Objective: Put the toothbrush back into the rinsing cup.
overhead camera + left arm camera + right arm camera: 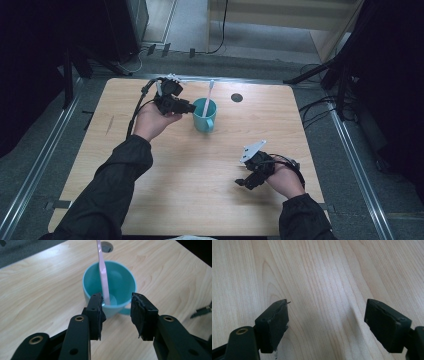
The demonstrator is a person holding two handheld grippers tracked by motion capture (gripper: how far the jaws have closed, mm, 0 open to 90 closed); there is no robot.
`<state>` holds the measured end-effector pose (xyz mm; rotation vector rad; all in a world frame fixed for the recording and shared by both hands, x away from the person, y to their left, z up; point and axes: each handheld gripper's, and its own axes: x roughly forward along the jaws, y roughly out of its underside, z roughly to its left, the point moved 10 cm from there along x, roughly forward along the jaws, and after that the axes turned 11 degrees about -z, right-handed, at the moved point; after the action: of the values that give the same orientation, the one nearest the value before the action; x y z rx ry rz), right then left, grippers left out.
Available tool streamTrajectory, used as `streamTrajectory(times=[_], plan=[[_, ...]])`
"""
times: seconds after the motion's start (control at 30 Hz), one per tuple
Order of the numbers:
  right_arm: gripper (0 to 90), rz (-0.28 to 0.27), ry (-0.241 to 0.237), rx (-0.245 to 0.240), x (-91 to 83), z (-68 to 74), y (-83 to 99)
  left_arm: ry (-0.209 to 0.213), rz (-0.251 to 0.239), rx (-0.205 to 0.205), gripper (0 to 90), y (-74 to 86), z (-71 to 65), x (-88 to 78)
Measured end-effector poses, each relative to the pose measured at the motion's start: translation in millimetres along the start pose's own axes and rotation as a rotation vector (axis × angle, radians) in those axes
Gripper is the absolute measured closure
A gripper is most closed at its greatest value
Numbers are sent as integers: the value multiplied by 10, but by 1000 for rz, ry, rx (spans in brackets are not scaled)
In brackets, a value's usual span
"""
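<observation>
A teal cup point(204, 116) stands upright on the wooden table point(200, 190), toward the back middle. A pink toothbrush point(208, 97) stands in it, leaning on the far rim. My left gripper point(189, 107) is just left of the cup, pointing at it. In the left gripper view the jaws of the left gripper point(117, 303) stand apart with nothing between them. The cup point(117, 282) and toothbrush point(102, 270) lie just beyond the tips. My right gripper point(242, 182) rests low over bare table at the front right. Its jaws point(327, 312) are wide apart and empty.
A round dark hole point(237, 97) sits in the tabletop right of the cup, near the back edge. Dark stands and cables surround the table on the floor. The wood between the two hands is bare.
</observation>
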<state>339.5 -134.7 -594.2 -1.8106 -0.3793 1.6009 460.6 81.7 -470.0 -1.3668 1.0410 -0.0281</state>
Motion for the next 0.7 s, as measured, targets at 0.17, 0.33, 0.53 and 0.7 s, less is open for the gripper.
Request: streamTrajectory(times=[0.17, 0.33, 0.53, 0.7], plan=[[193, 5, -3, 1, 3, 5, 9, 13, 16, 1, 562, 231, 61, -199], [193, 9, -2, 4, 12, 6, 19, 18, 7, -26, 532, 420, 122, -340], [193, 10, 1, 7, 9, 6, 24, 21, 25, -20, 503, 636, 137, -406], [193, 13, 3, 7, 8, 11, 27, 20, 54, -3, 490, 825, 133, -396]])
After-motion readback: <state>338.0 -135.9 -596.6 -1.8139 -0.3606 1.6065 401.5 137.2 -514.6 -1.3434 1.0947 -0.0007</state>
